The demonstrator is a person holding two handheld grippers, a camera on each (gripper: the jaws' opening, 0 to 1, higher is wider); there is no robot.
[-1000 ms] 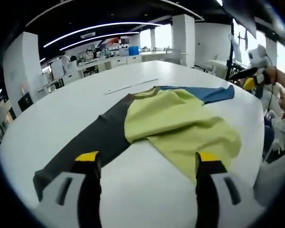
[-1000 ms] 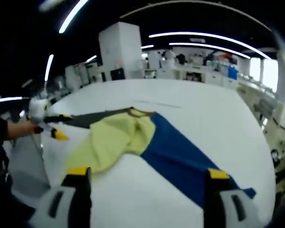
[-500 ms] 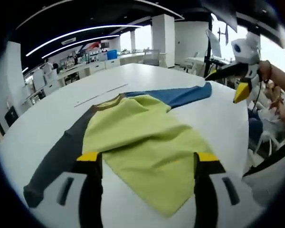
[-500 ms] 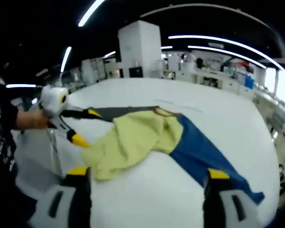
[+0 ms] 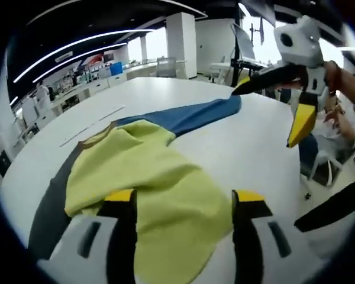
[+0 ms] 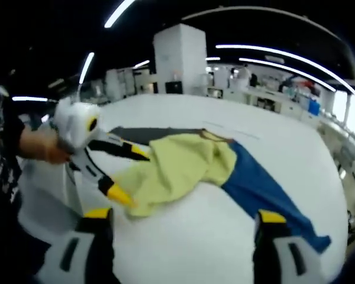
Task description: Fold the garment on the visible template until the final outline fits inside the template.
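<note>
Nearest in the left gripper view, the left gripper (image 5: 183,204) stands spread, its yellow-tipped jaws straddling the near hem of the garment (image 5: 148,177) without pinching it. The garment is a long-sleeved top with a pale yellow body, one blue sleeve (image 5: 192,114) reaching far right and one dark grey sleeve (image 5: 50,198) trailing down the left; it lies rumpled and only partly doubled over on the white table (image 5: 248,148).

The step in hand looks like the approach to a first grasp: the left gripper is lined up on the yellow hem. The next move would call for lowering the jaws onto the hem edge, closing on a single layer, then carrying it toward the collar (image 5: 97,135).

In the right gripper view the right gripper (image 6: 180,222) also stands spread, holding nothing, above bare table with the garment beyond. The blue sleeve runs toward its right jaw, so that sleeve seems its likely target.

Farther off, a thin pale strip (image 5: 92,121) lies on the table past the collar; whether it marks the template cannot be told. No container is to be seen near the work.
</note>
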